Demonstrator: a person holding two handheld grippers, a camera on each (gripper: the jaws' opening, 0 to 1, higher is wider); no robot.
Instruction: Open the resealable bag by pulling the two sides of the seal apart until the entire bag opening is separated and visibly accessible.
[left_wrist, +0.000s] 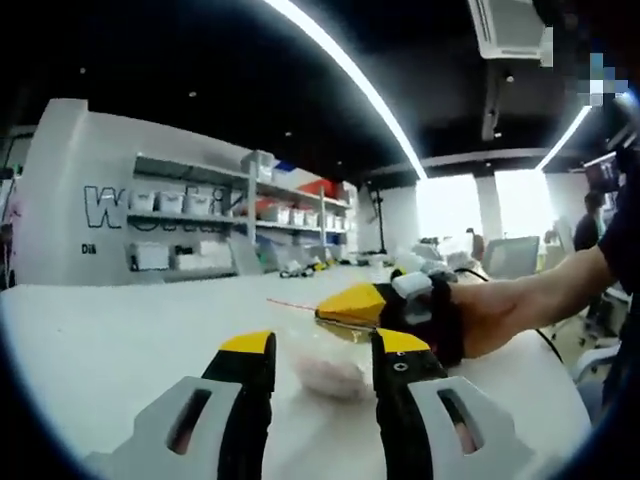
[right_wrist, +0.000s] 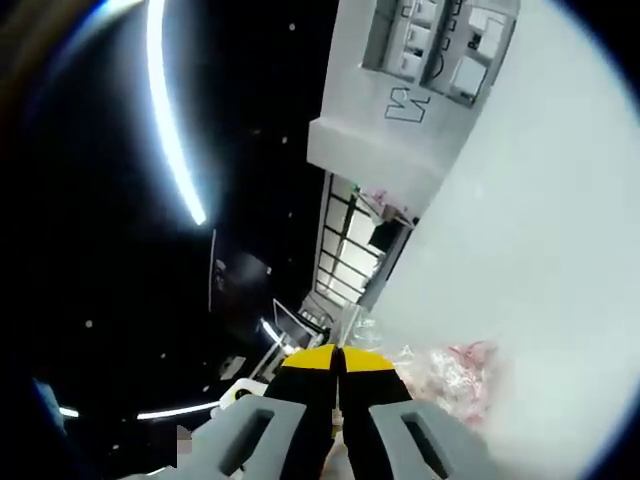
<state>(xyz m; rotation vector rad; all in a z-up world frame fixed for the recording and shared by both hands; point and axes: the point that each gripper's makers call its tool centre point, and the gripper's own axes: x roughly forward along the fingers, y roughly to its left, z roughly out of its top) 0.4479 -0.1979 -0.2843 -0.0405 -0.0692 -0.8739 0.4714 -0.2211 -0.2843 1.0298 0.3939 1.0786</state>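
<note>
Bag (left_wrist: 330, 368) sits on a white table (left_wrist: 120, 330), flat, between my 2 left jaws and a bit ahead of them in the left gripper view. Table surface is bare and glossy white around it. Room behind: white wall unit with grey shelves (left_wrist: 200, 225) stacked with white bins, dark ceiling with long light strips (left_wrist: 345, 70), an air-con unit (left_wrist: 508, 28) overhead, bright windows (left_wrist: 450, 205) at the far end.

Bag itself: clear plastic, crumpled, pinkish-white contents inside. A thin red line (left_wrist: 292, 304) runs along its far edge, probably the seal strip. Can't tell how much of the opening is separated.

Left gripper (left_wrist: 322, 345): jaws wide apart, nothing between them but the bag lying on the table, not pinched.

Right gripper (left_wrist: 355, 305): comes in from the right in the left gripper view, held in a hand (left_wrist: 490, 315), yellow tips closed at the bag's far edge by the red line. In the right gripper view my right gripper (right_wrist: 335, 362) has both tips pressed together, with the bag (right_wrist: 450, 372) just beside them; looks clamped on the bag's edge.
</note>
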